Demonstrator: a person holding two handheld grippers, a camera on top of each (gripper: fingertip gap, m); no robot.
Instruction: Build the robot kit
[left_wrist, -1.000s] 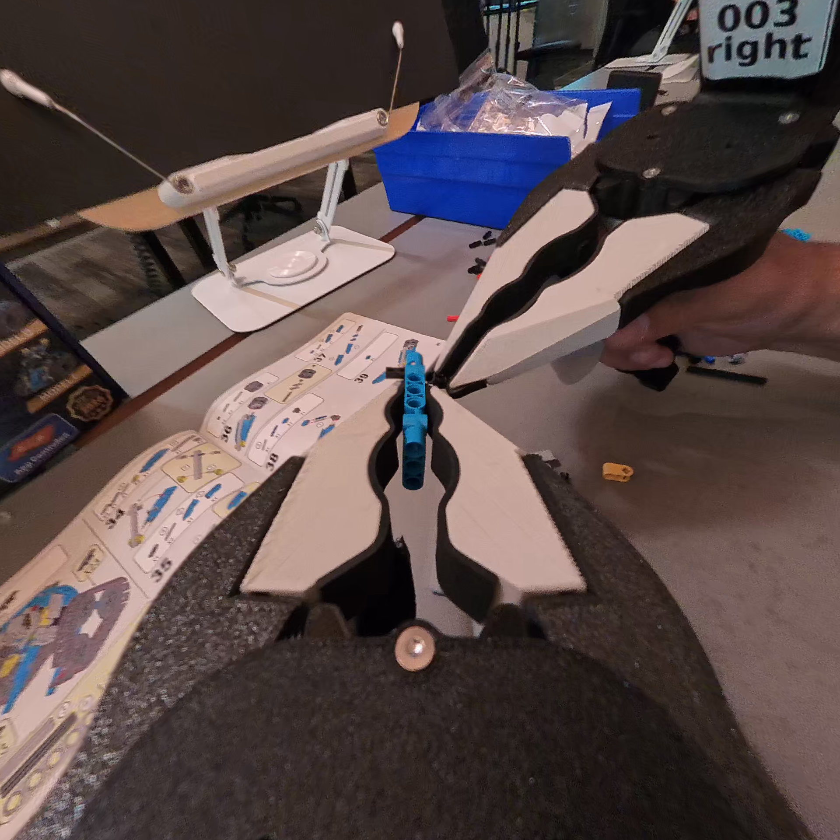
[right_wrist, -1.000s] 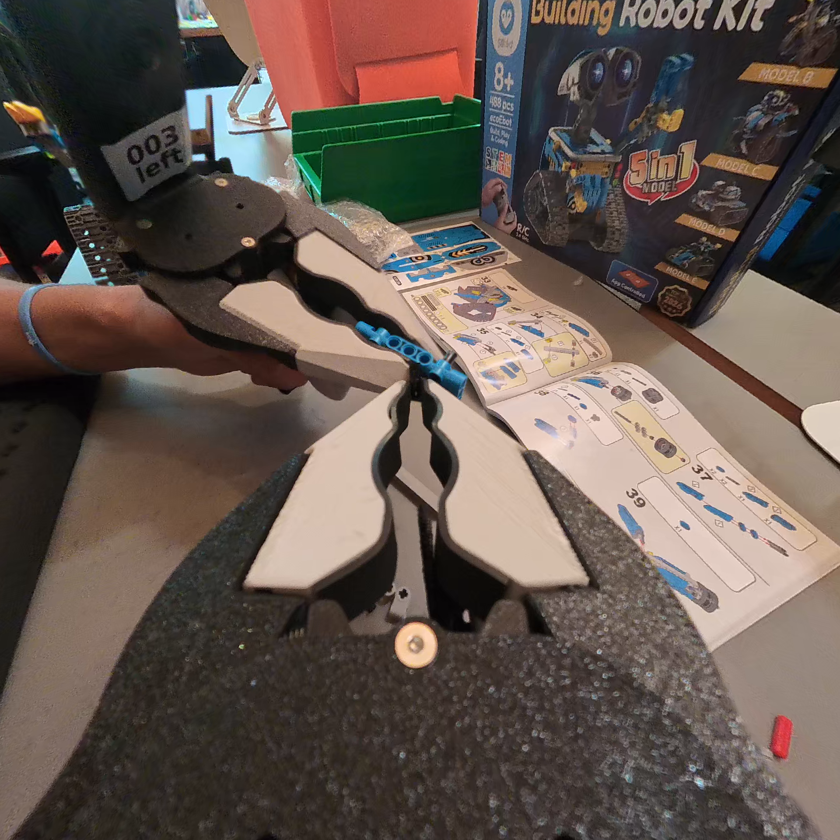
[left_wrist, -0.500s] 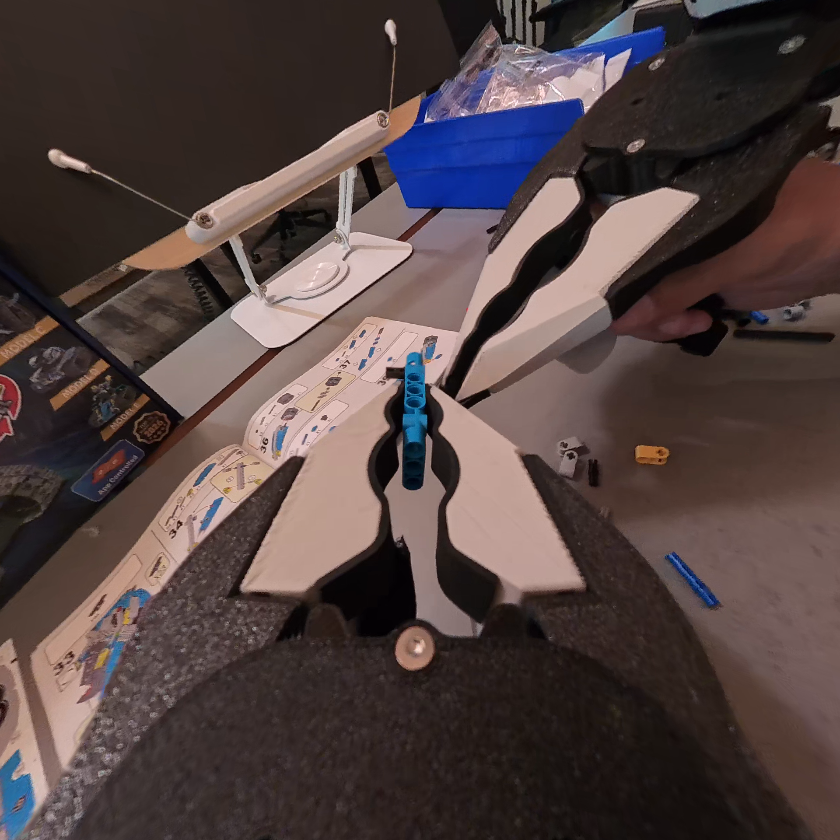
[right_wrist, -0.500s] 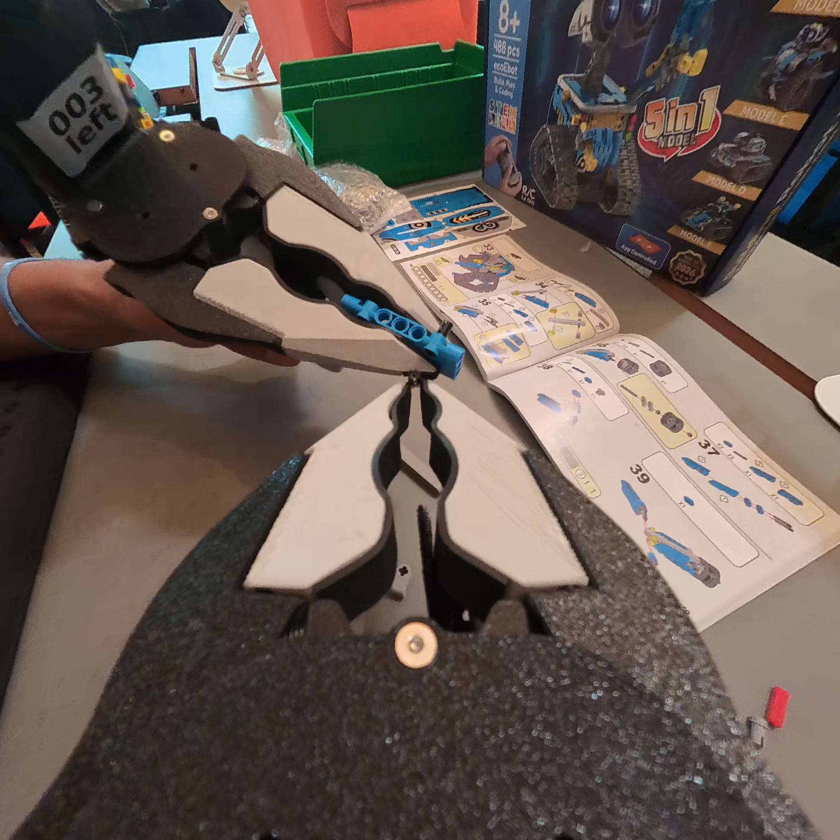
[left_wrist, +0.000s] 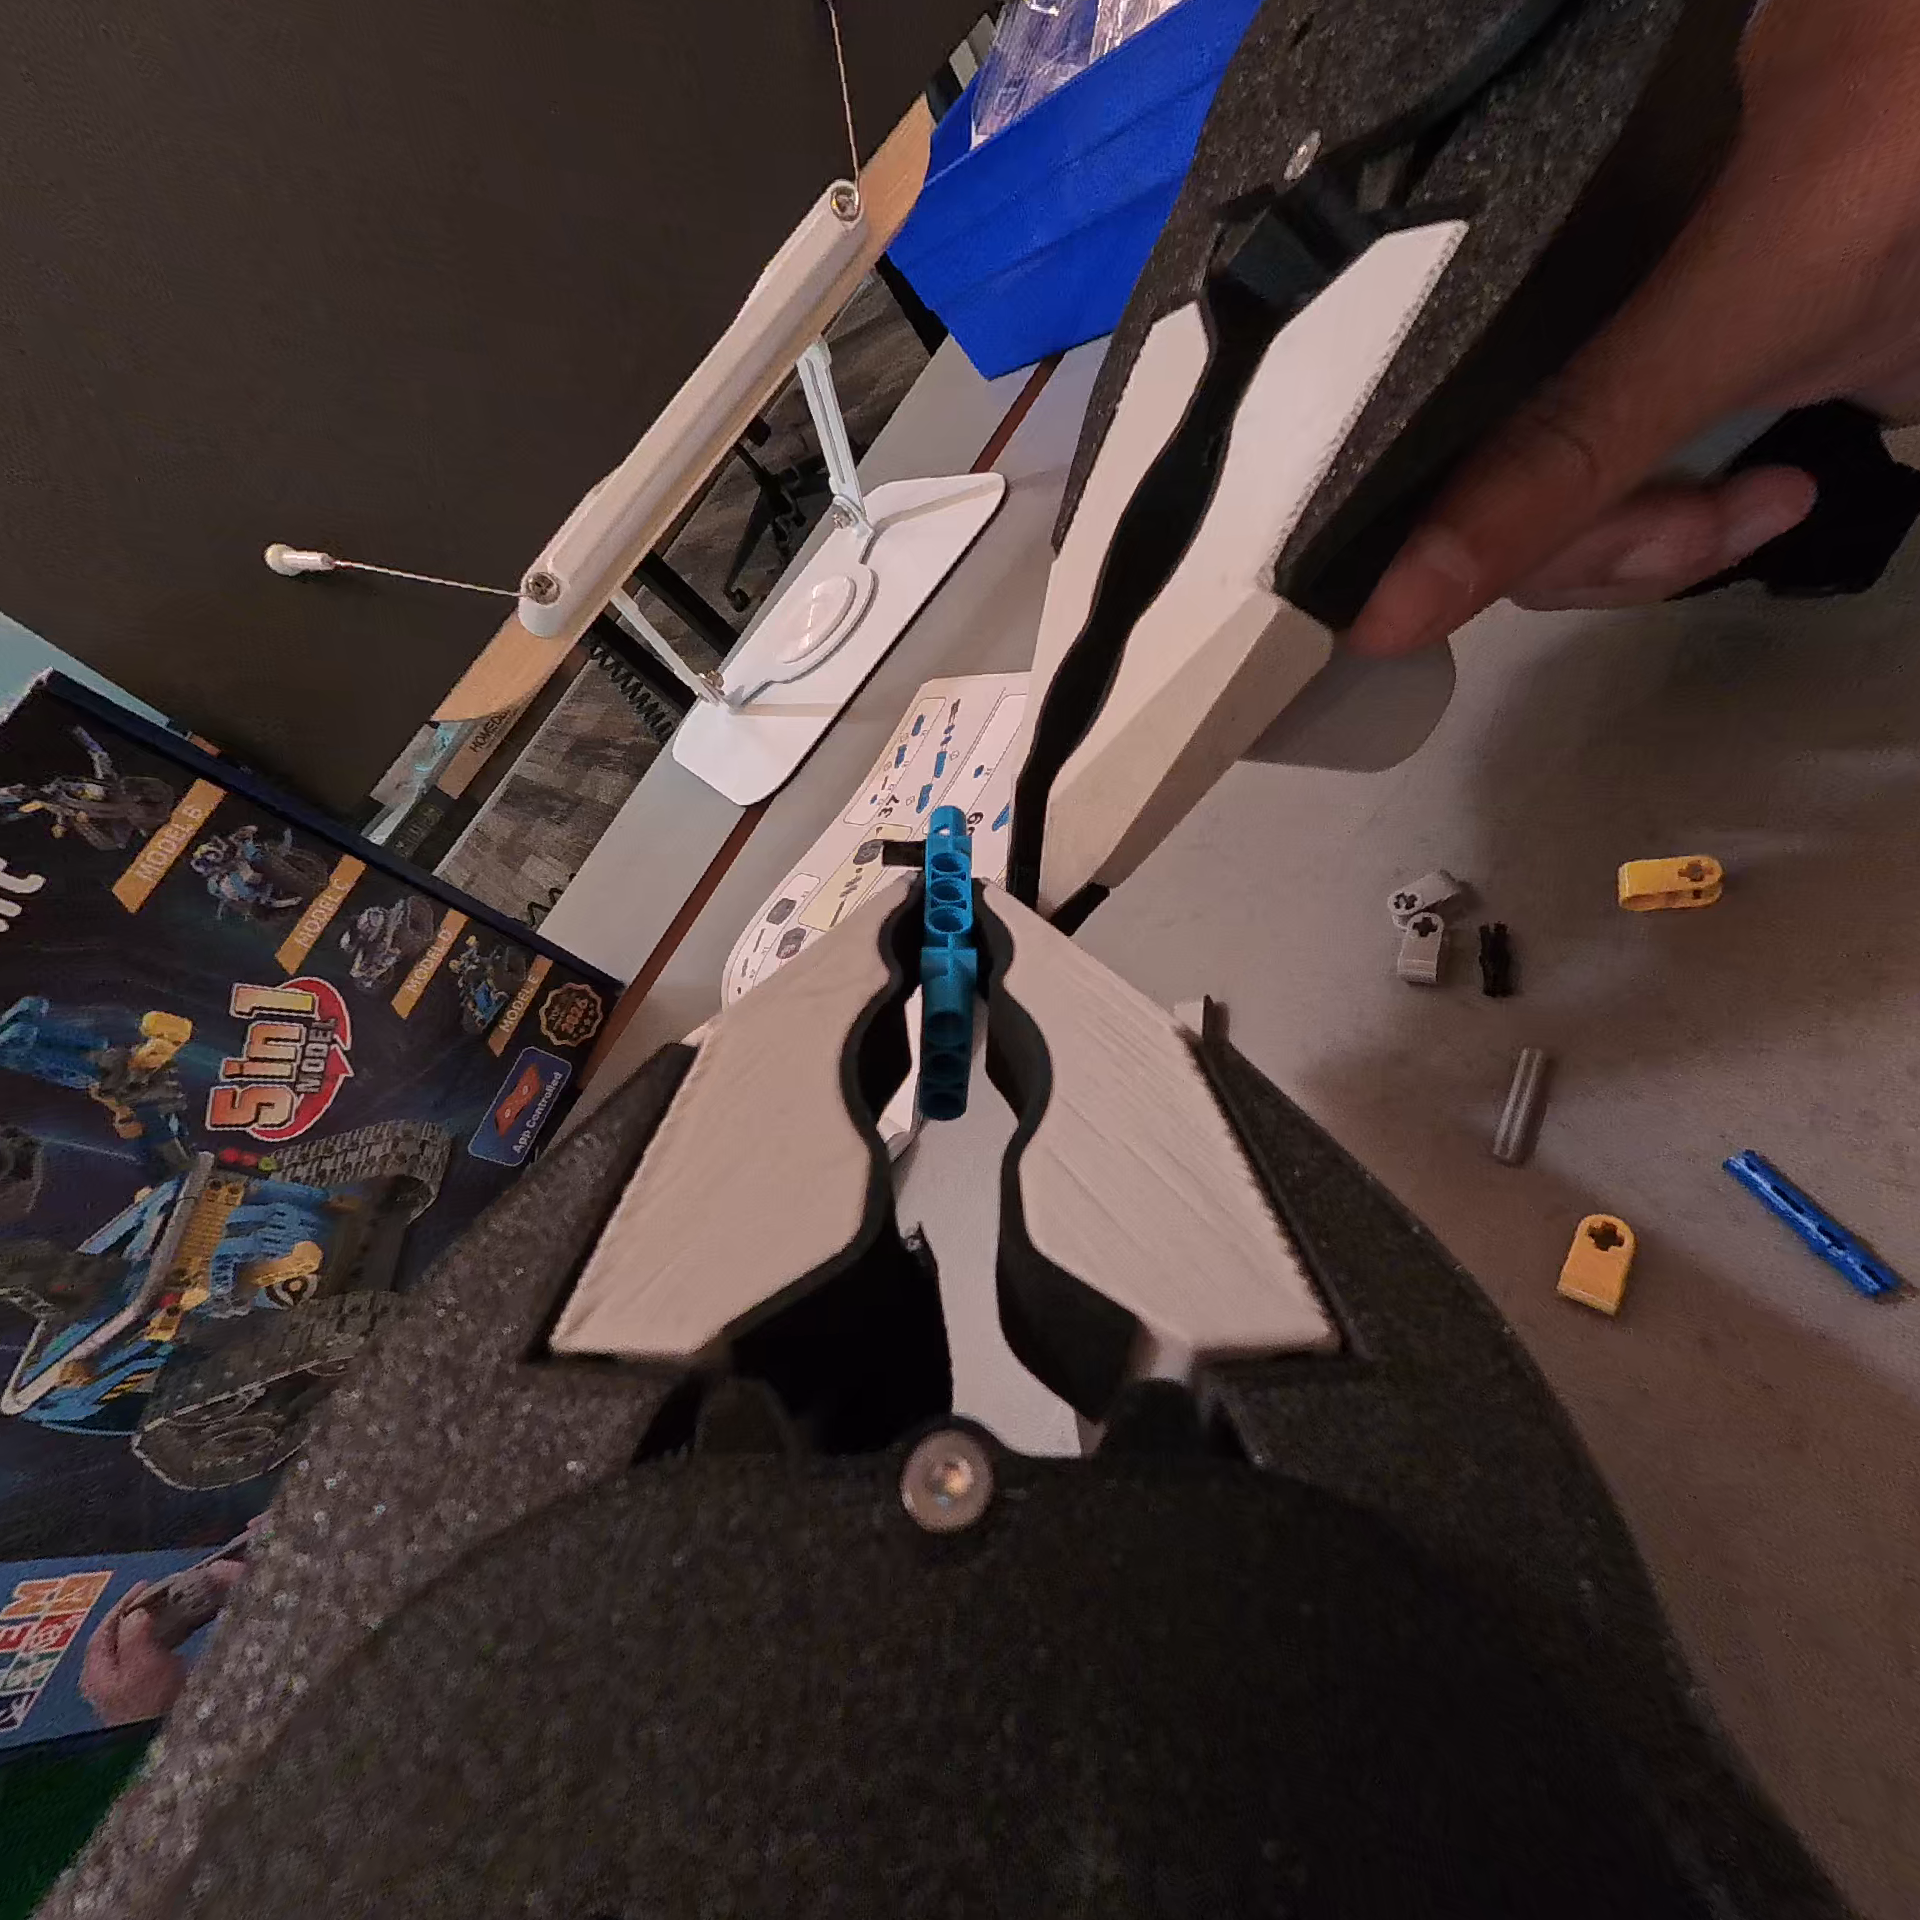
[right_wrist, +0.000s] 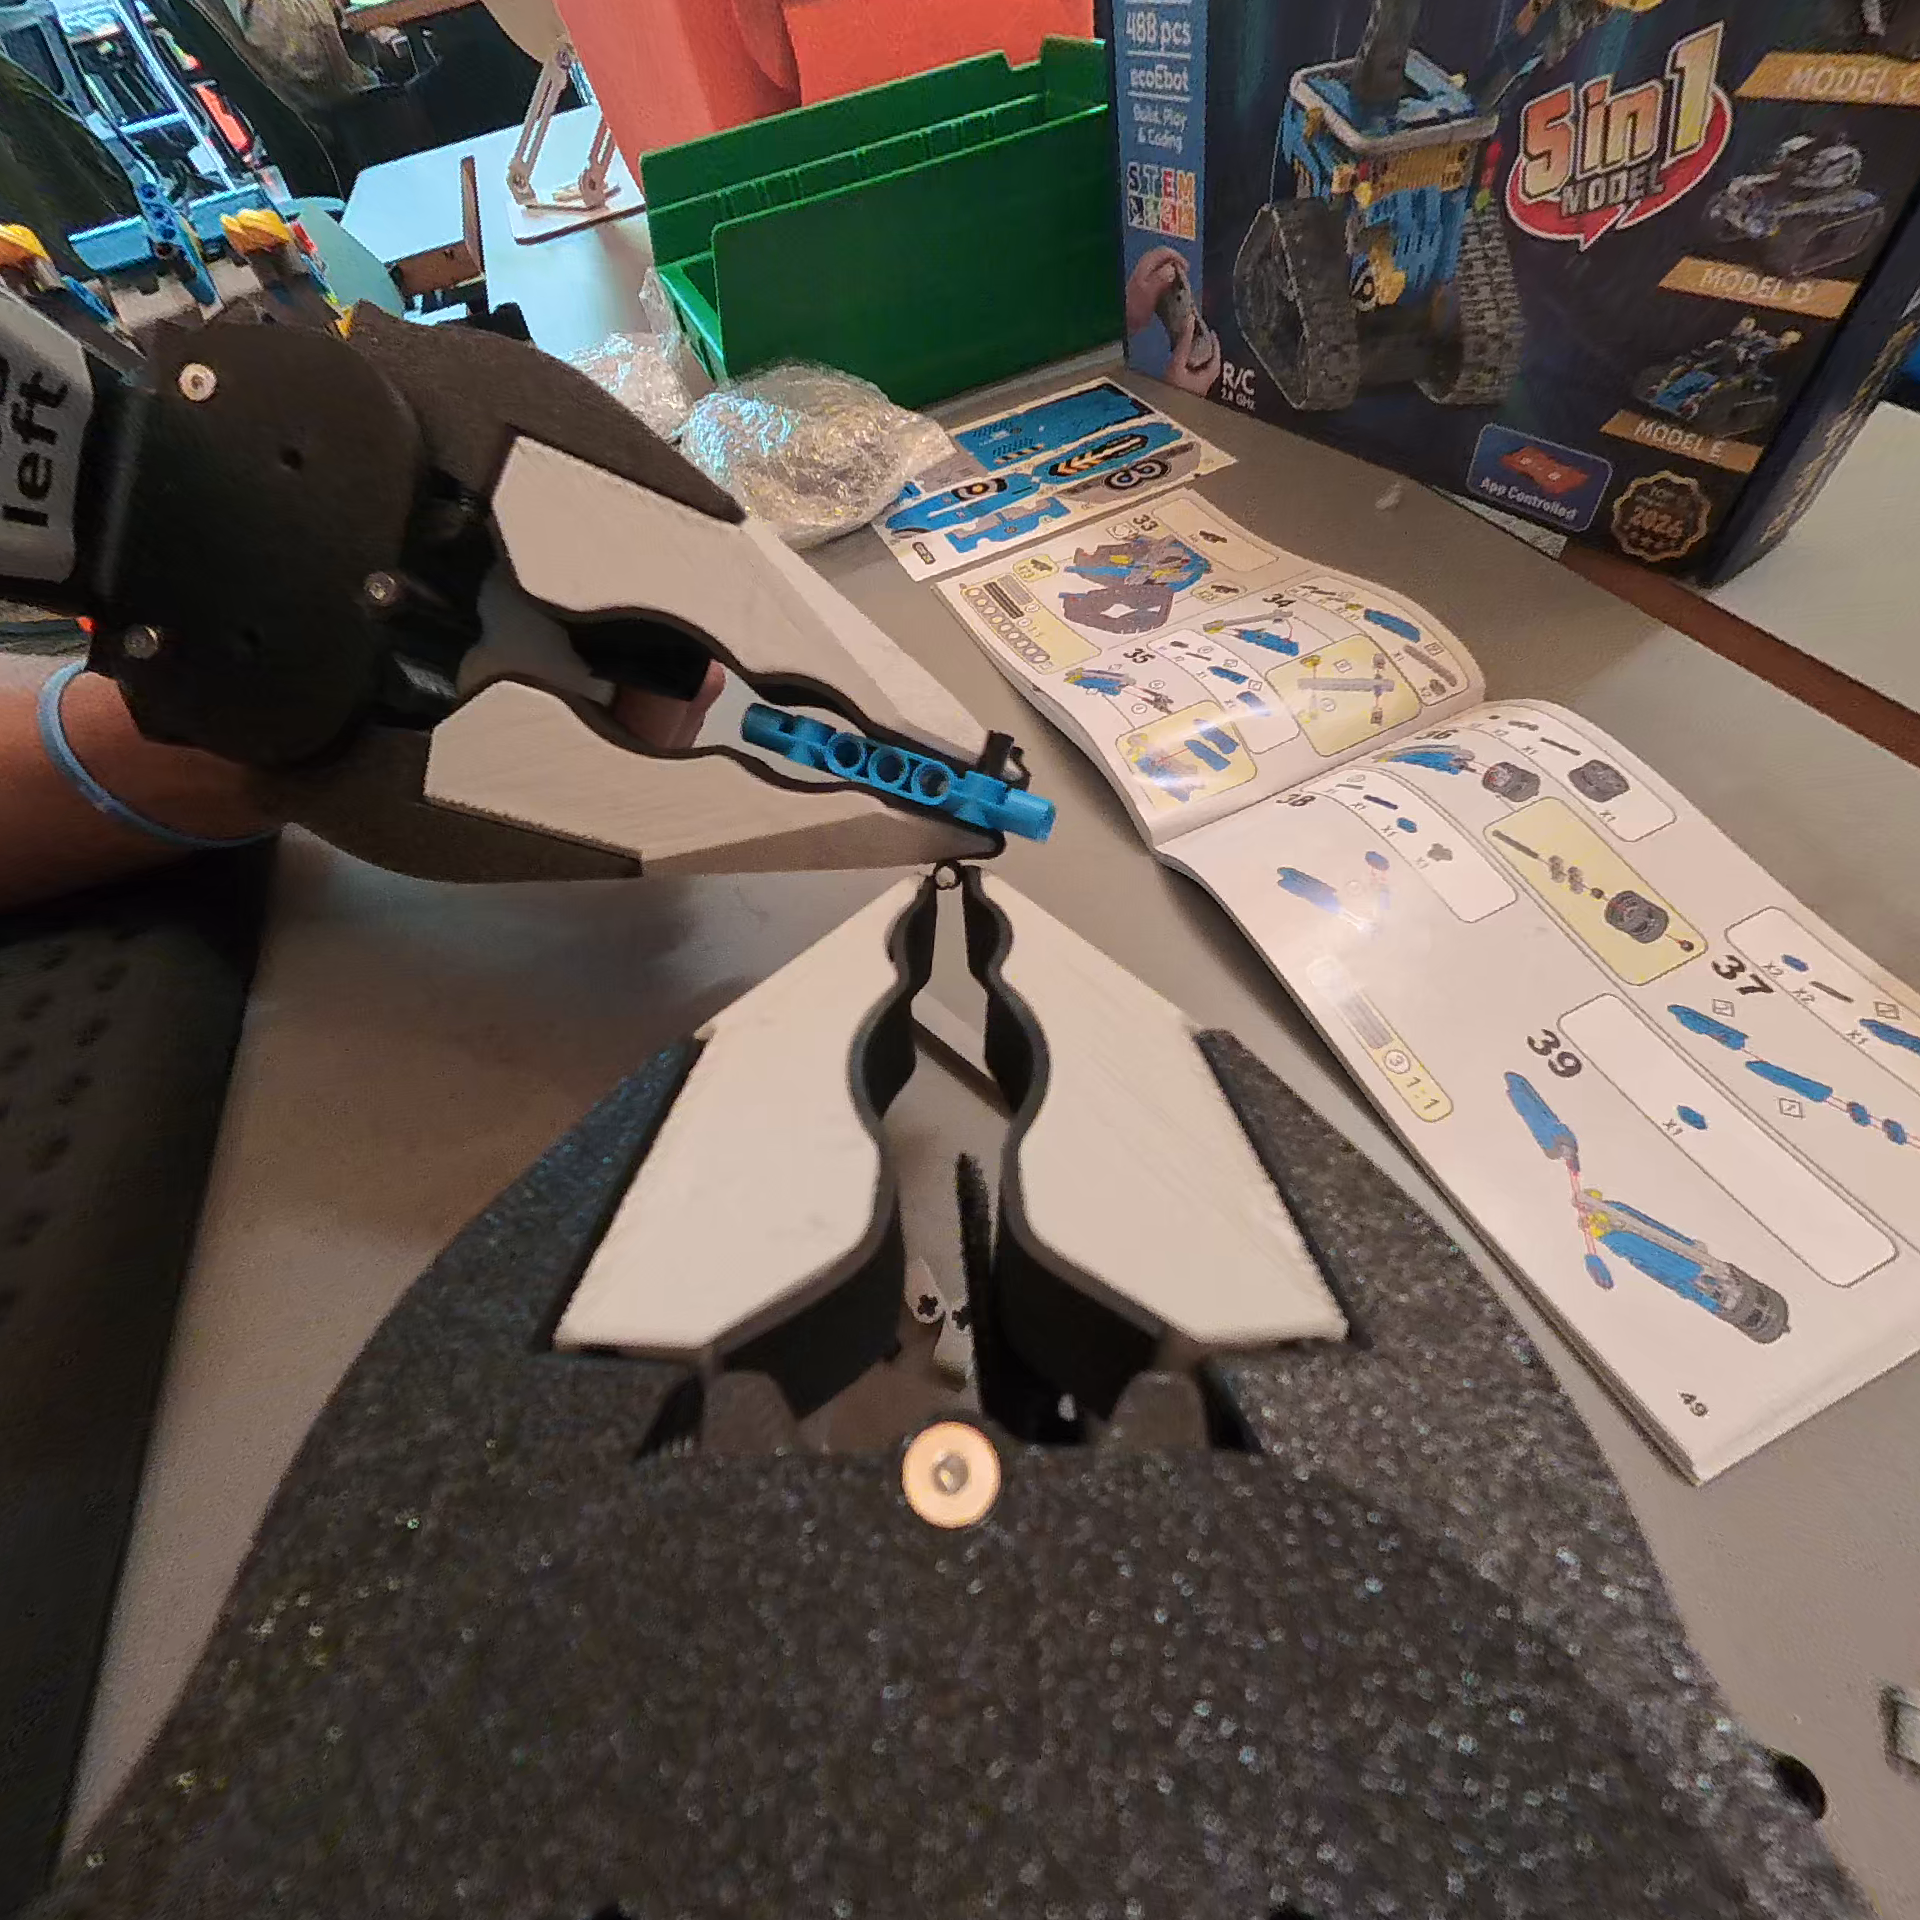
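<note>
Blue holed beam (left_wrist: 945, 997) pinched lengthwise in the left gripper (left_wrist: 948, 894), jaws clamped on it, held up off the bench (left_wrist: 1662, 1558). Tiny black pin (right_wrist: 945, 876) nipped at the very tip of the right gripper (right_wrist: 945, 883), jaws nearly pressed together, just below the beam's end. Open instruction booklet (right_wrist: 1455, 935) lying at 2 o'clock, loose yellow connectors (left_wrist: 1595, 1257) scattered at 3 o'clock.
</note>
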